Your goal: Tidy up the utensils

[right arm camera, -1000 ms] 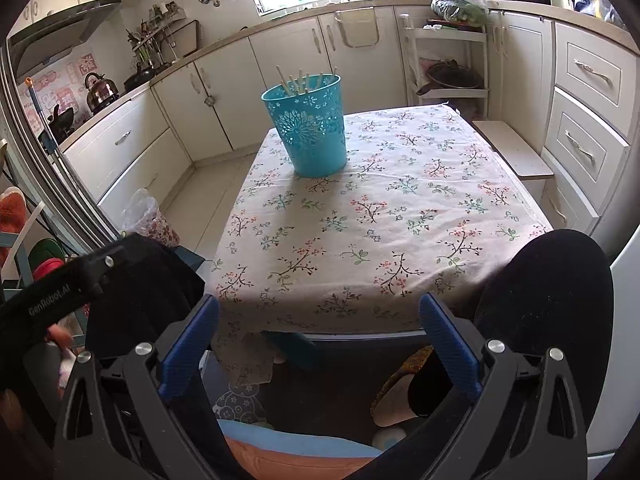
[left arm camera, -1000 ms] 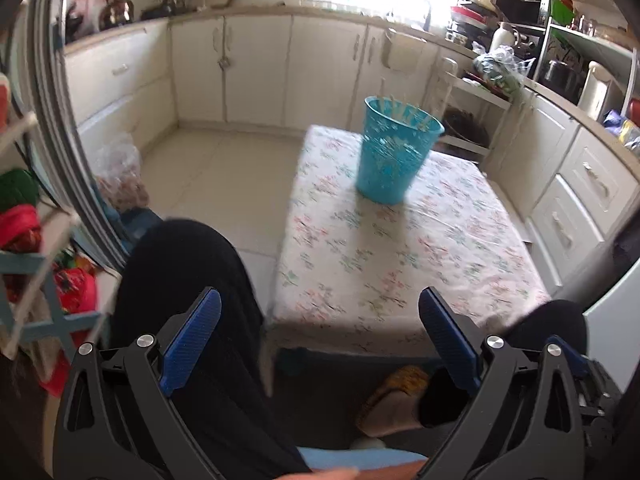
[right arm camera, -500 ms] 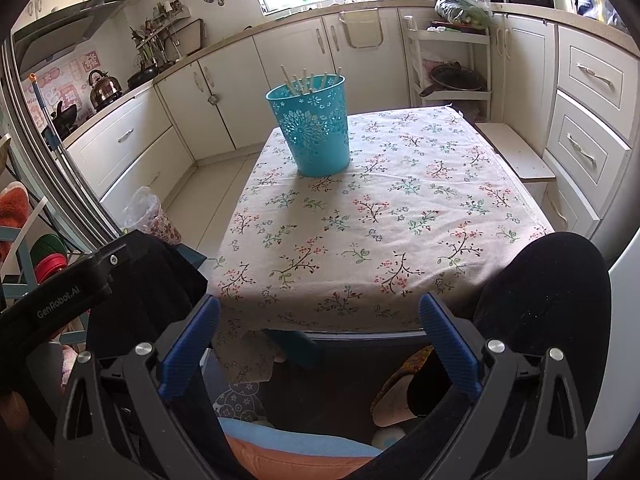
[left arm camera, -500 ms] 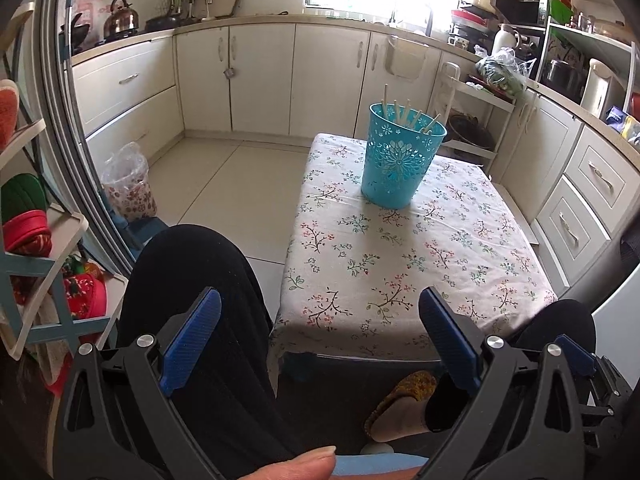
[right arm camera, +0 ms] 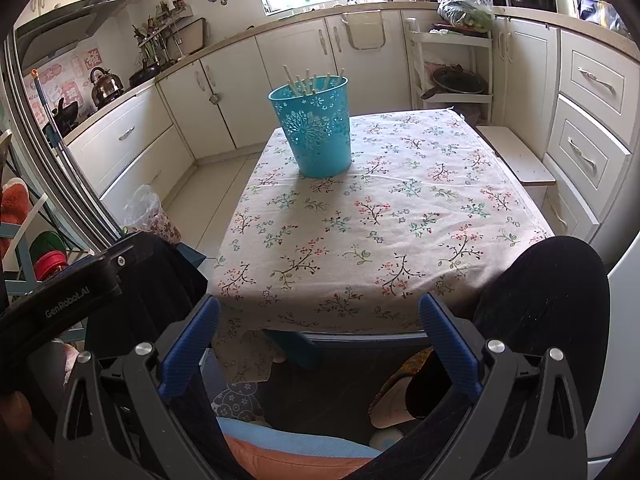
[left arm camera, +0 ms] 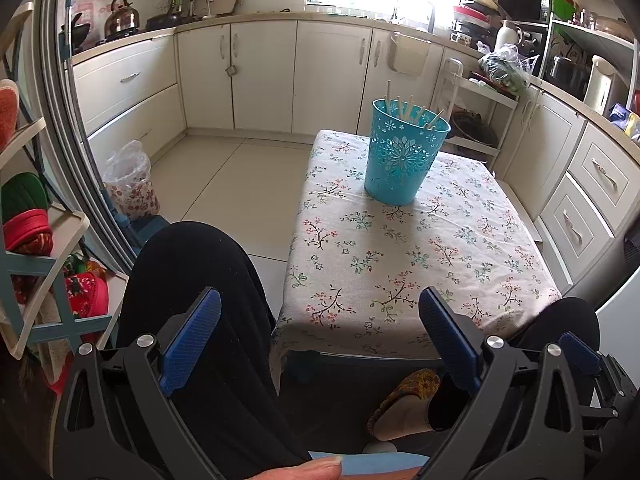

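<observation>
A turquoise perforated basket [left arm camera: 404, 156] [right arm camera: 314, 130] stands upright at the far part of the floral-clothed table [left arm camera: 420, 264] [right arm camera: 380, 232]. Several pale chopsticks [left arm camera: 412, 110] [right arm camera: 310, 80] stick out of its top. My left gripper [left arm camera: 320, 312] is open and empty, held low over the person's lap, short of the table's near edge. My right gripper [right arm camera: 320, 316] is likewise open and empty, just before the near edge. Each has blue fingertips [left arm camera: 192, 336] [right arm camera: 448, 344]. The left gripper's black body [right arm camera: 60, 300] shows at the left of the right wrist view.
The person's black-clad knees [left arm camera: 188, 272] [right arm camera: 552, 288] flank the table's near edge. White cabinets [left arm camera: 332, 76] line the back and right walls. A rack with coloured items [left arm camera: 28, 232] stands left. A plastic bag [left arm camera: 128, 184] sits on the tiled floor.
The left wrist view has steadied and tilted up slightly, so the basket sits lower and sharper in frame. The right gripper has barely moved. Both stay open.
</observation>
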